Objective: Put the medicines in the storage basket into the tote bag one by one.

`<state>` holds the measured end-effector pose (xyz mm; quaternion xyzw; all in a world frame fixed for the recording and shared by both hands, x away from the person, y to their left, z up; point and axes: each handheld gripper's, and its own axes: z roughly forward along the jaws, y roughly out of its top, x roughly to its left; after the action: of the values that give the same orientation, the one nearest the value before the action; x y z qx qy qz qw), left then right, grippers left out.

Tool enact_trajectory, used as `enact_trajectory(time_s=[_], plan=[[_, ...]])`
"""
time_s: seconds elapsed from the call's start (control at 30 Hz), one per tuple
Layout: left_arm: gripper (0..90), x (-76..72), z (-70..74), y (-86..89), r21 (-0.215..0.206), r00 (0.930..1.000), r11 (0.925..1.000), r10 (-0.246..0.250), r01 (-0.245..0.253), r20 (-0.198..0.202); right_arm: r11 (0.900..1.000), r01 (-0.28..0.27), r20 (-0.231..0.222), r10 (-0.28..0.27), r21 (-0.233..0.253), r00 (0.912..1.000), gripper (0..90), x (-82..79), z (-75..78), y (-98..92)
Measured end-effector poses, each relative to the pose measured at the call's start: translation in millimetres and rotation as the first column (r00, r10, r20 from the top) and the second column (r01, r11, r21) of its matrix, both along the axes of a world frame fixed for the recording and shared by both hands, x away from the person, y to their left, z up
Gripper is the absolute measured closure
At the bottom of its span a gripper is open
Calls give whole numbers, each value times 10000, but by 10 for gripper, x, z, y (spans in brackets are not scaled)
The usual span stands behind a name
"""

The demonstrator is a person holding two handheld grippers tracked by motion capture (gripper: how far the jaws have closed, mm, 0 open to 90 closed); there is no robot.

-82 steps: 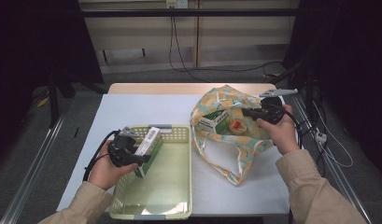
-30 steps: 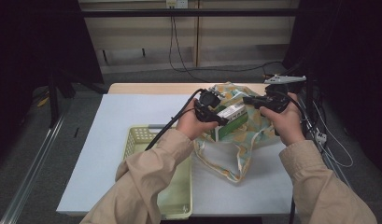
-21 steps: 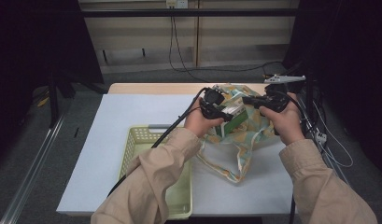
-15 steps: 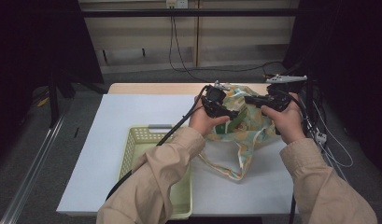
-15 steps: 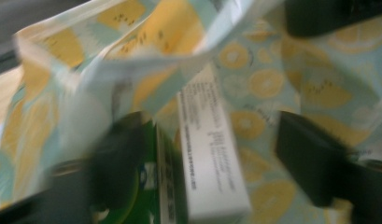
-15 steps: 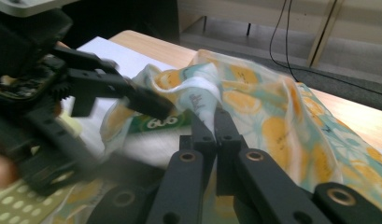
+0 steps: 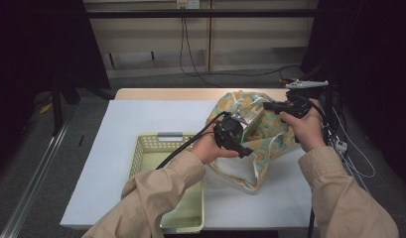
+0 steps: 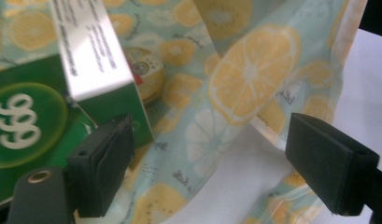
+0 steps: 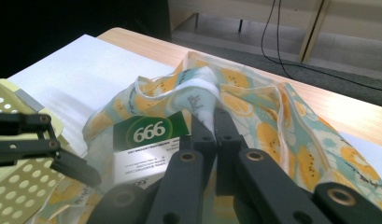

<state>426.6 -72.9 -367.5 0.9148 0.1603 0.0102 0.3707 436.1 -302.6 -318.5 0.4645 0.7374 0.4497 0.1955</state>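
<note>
The right gripper (image 9: 215,122) is pinching the rim of the bag (image 9: 272,116), its two jaws pressed together with a fold of the lemon-printed cloth caught between the tips. The left gripper (image 8: 207,154) is standing wide open, gripping nothing; one jaw is sitting just beside the lower corner of the green box (image 8: 30,126), the other is hanging over the bag's edge where the cloth meets the white table cover (image 8: 366,60). The box is lying inside the bag's mouth, tilted, with its white printed side up and its green face, marked 666, turned toward the left gripper. A small round thing (image 8: 144,70) is lying deeper in the bag behind the box; what it is cannot be told.

From the high view, the left hand (image 7: 210,146) is reaching across the body toward the bag's near side, its sleeve (image 7: 156,188) crossing over the pale green basket (image 7: 146,148). The right hand (image 7: 304,124) is holding its gripper at the bag's far right edge, forearm coming up from the lower right. The bag is sitting on the table's right half, just beside the basket.
</note>
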Motion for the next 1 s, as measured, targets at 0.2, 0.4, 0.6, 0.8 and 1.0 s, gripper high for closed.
enact_trajectory(time_s=[0.2, 0.4, 0.6, 0.8, 1.0], plan=[[318, 17, -154, -40, 640, 9996, 9979, -152, 138, 217, 10000, 54, 3, -54, -36, 10000, 900, 9, 19, -8], [808, 80, -156, -22, 554, 9999, 9984, 148, -144, -69, 10000, -8, 0, 8, -26, 10000, 900, 13, 27, 4], [900, 196, 207, 100, -52, 9962, 9966, 822, -821, 290, 10000, 82, 33, -82, 7, 10000, 900, 3, 61, -62], [900, 342, 760, 280, -1483, 9787, 9742, 1848, -1704, 894, 9998, 168, 120, -168, -68, 9998, 900, 4, 159, -128], [900, 380, 1281, 357, -2439, 9611, 9541, 2185, -1740, 1689, 9998, 146, 315, -143, -104, 9994, 900, 19, 319, -147]])
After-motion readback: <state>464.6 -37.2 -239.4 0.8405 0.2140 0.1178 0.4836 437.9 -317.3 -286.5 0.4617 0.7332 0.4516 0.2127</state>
